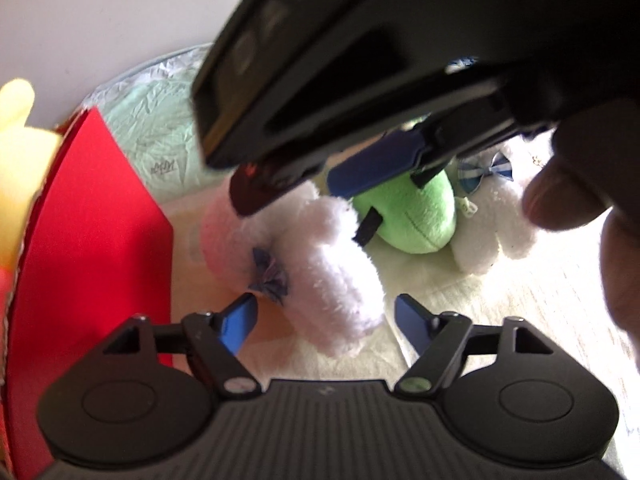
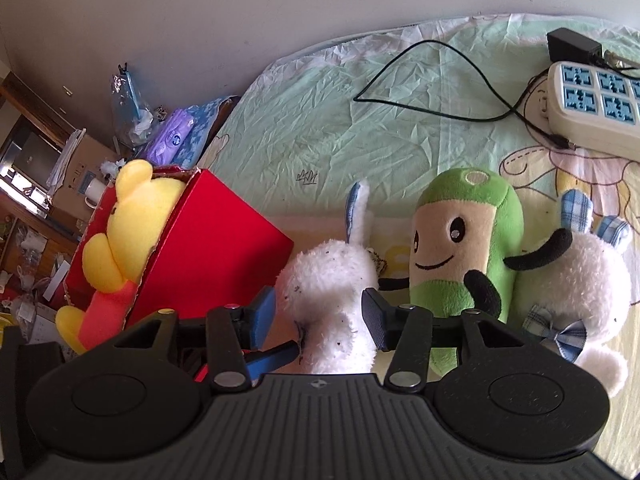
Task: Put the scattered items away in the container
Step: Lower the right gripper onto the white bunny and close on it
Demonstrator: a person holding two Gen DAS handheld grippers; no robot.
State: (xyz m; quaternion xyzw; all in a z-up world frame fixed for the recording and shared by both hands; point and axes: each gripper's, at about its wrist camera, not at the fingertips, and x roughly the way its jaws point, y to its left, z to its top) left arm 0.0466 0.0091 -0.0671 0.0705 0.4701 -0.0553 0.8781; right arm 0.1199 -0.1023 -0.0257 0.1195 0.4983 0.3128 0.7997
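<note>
A white plush rabbit [image 2: 332, 292] with a blue bow lies on the bed beside the red box [image 2: 216, 248]. My right gripper [image 2: 318, 316] is open, its fingers on either side of the rabbit's body. My left gripper [image 1: 324, 320] is open around the same rabbit [image 1: 316, 256] from the other end. A yellow bear plush [image 2: 132, 220] sits in the red box [image 1: 96, 216]. A green plush [image 2: 464, 244] and a second white rabbit [image 2: 572, 280] lie to the right. The right gripper's body [image 1: 360, 80] fills the top of the left wrist view.
A white power strip [image 2: 592, 108] with a black adapter [image 2: 572, 44] and cable lies at the bed's far right. Tissue packs [image 2: 176, 136] and clutter stand beyond the bed's left edge. A wall runs behind the bed.
</note>
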